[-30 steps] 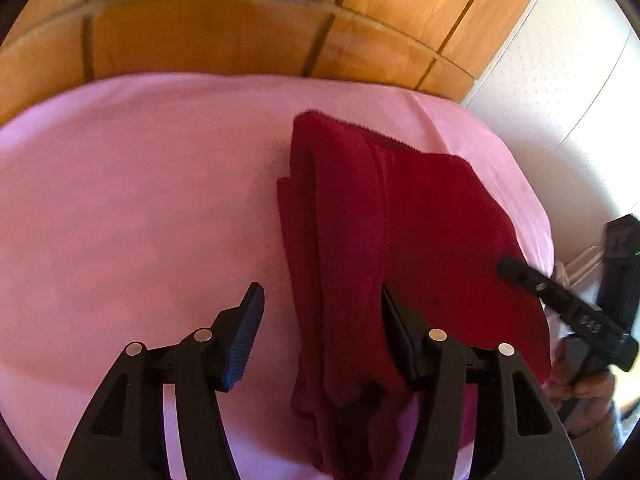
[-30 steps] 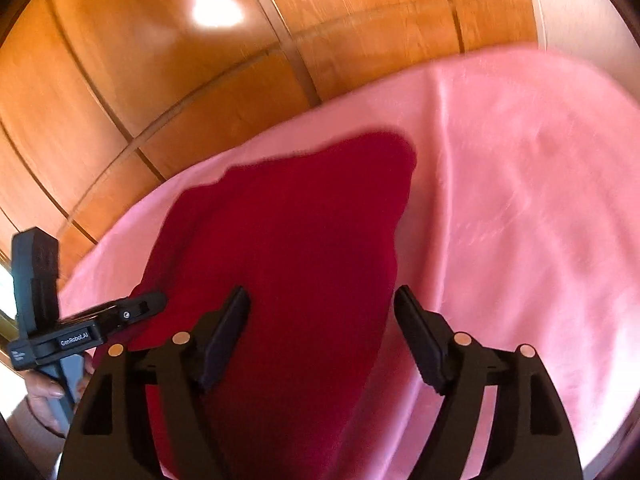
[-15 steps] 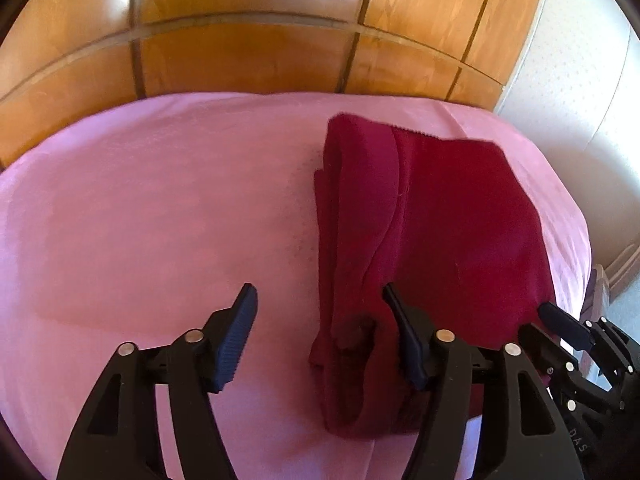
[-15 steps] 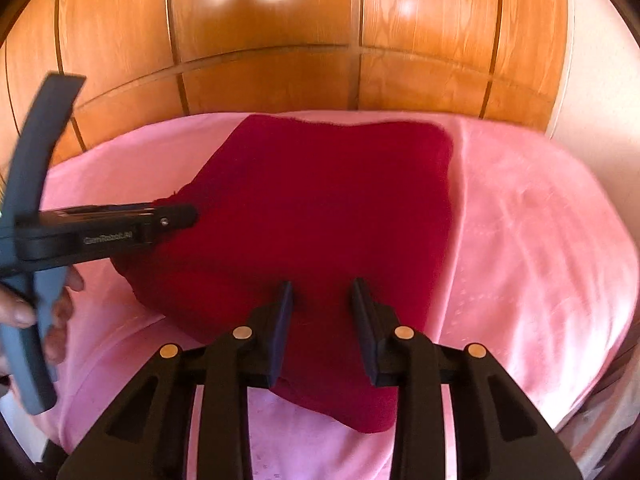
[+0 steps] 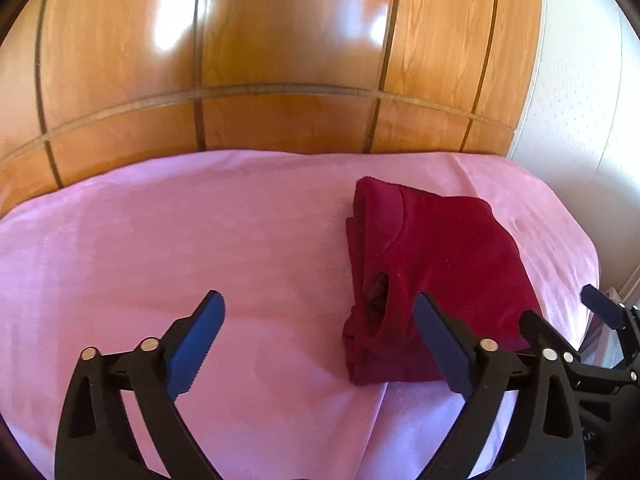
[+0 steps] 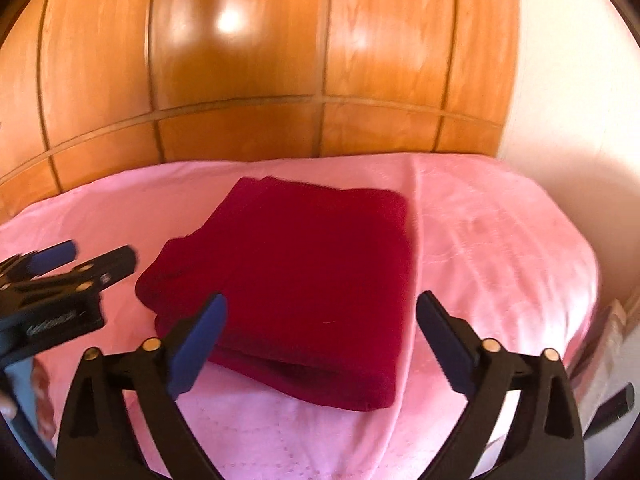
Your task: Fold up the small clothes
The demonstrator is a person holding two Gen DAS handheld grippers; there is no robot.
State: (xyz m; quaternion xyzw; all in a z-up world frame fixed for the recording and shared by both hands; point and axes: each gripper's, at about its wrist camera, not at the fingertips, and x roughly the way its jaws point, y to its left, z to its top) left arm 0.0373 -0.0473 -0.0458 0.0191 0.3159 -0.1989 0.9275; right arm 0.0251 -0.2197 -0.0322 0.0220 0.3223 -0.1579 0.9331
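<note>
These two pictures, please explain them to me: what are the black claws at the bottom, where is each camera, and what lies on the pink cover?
The black claws are two hand-held grippers; a person carries one in each hand. Each picture comes from a camera mounted on one gripper, looking forward along its fingers. The left gripper belongs to one view, the right gripper to the other. On the pink cover lies a dark red garment, already folded into a thick rectangle. Both grippers' jaws are opening and nothing is between them, so nothing is held. Behind stands a wooden panelled wall.
</note>
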